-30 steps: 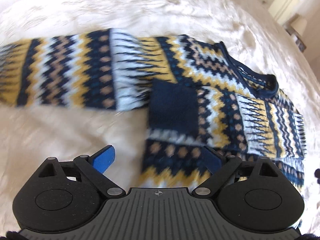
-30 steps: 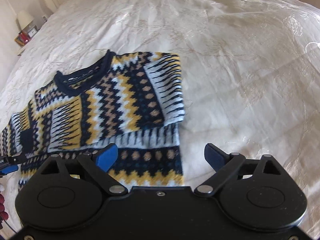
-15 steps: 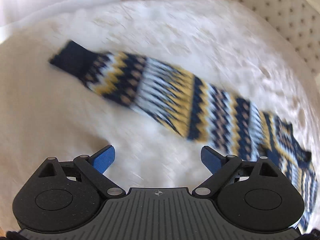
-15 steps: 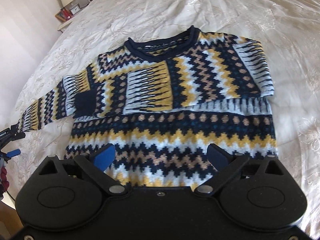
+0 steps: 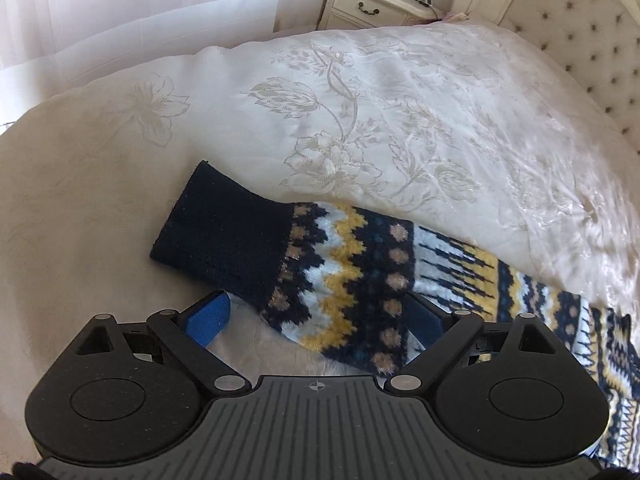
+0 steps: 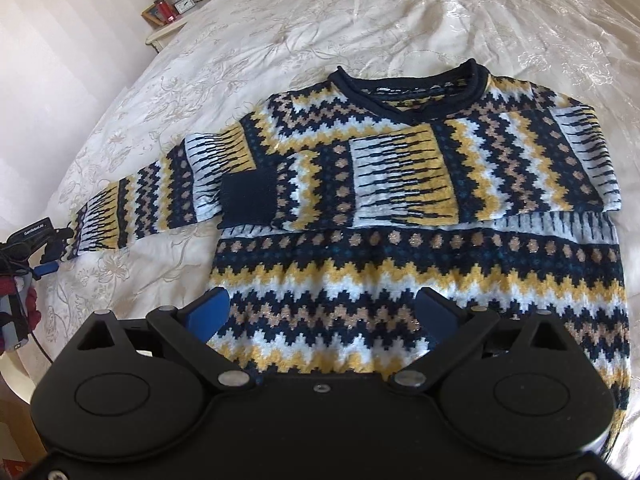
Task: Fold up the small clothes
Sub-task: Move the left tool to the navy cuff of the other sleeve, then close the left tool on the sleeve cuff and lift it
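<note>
Plainly the sweater (image 6: 400, 208) looked thick, soft, floppy; my left fingers (image 5: 316, 316) gaped over its cuff (image 5: 224, 236), best pinched there; right fingers (image 6: 320, 312) just opened, empty.

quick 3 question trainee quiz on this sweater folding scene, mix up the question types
1. True or false: one sleeve of the sweater is already folded across its chest.
2. Multiple choice: the left gripper is A) shut on the cuff, B) open over the outstretched sleeve, C) open over bare bedspread.
3. Short answer: what colour is the sleeve's cuff?

Key
1. True: the folded sleeve's cuff lies on the chest while the other sleeve stretches out over the bedspread.
2. B.
3. Dark navy.
</note>
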